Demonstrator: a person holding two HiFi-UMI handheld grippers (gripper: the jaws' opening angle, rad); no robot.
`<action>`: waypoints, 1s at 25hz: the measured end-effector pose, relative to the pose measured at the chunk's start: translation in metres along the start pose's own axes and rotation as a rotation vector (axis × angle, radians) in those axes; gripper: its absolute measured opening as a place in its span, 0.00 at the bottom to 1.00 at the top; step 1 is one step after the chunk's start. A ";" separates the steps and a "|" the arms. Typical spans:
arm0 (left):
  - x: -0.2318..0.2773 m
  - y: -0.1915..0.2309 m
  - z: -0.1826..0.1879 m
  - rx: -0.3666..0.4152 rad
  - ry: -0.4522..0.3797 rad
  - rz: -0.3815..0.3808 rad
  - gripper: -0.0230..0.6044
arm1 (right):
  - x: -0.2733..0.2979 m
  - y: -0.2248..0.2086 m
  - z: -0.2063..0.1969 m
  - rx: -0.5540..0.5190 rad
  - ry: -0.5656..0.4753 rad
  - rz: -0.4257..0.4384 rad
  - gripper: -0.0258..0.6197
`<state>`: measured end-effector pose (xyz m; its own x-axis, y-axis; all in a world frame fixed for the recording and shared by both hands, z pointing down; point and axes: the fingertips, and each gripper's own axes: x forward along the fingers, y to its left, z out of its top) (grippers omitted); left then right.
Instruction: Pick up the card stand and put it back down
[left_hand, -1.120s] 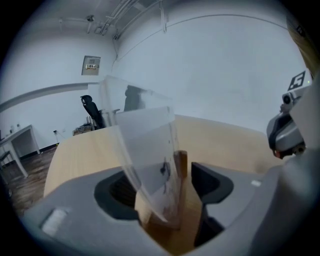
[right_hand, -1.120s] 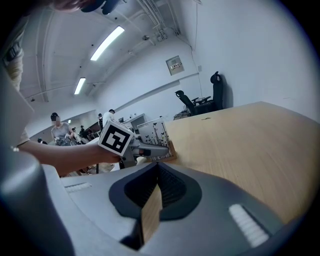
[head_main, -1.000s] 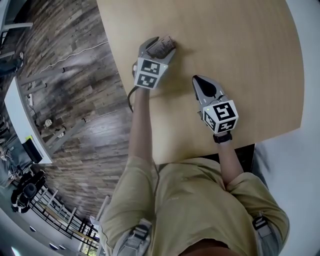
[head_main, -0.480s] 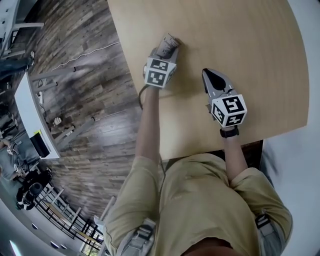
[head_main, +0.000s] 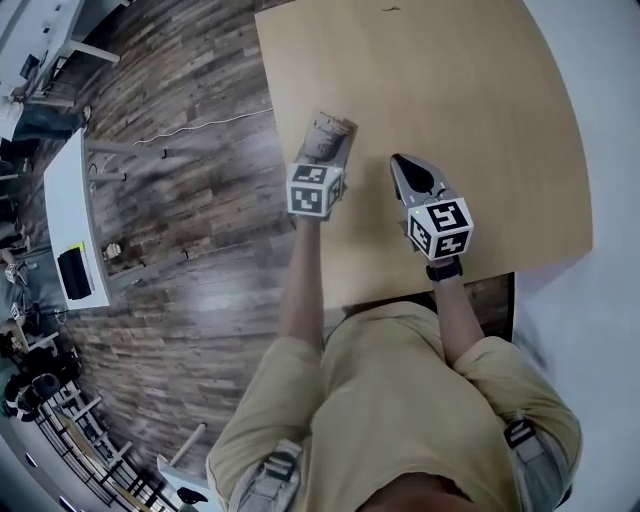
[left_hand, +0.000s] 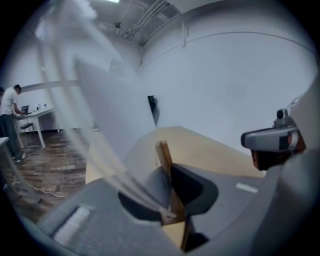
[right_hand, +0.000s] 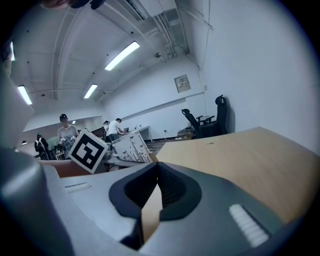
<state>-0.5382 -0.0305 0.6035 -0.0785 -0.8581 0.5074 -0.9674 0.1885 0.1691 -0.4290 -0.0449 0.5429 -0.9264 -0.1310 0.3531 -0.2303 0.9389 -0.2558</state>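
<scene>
The left gripper (head_main: 322, 156) is clamped on the wooden base of the card stand (left_hand: 163, 153), held at its jaw tips near the table (head_main: 480, 120) edge. The narrow tip grip may let the stand pivot or slip and fall past that edge. The right gripper (right_hand: 157, 171), alongside, is closed and empty.

Dark plank floor (head_main: 180, 220), plain white walls (left_hand: 240, 75), strip lights (right_hand: 122, 55) overhead, white desk (head_main: 65, 230) off left, black office chairs (right_hand: 220, 116)

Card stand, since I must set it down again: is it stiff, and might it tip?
Probably stiff: the left claw pinches the card stand by its thin wooden slat without visible bending. Possibly tip-prone: its clear panel stands tall over that narrow slat.
</scene>
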 end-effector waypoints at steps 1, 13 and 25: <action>-0.018 -0.005 0.006 -0.003 -0.028 0.010 0.13 | -0.007 0.010 0.006 -0.016 -0.015 0.007 0.05; -0.208 -0.057 0.076 0.038 -0.323 0.201 0.12 | -0.100 0.113 0.085 -0.174 -0.212 0.033 0.05; -0.325 -0.113 0.094 0.134 -0.504 0.322 0.12 | -0.177 0.159 0.125 -0.237 -0.359 0.003 0.05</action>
<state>-0.4265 0.1822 0.3398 -0.4448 -0.8943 0.0482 -0.8953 0.4426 -0.0506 -0.3386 0.0874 0.3272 -0.9815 -0.1916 0.0062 -0.1917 0.9811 -0.0277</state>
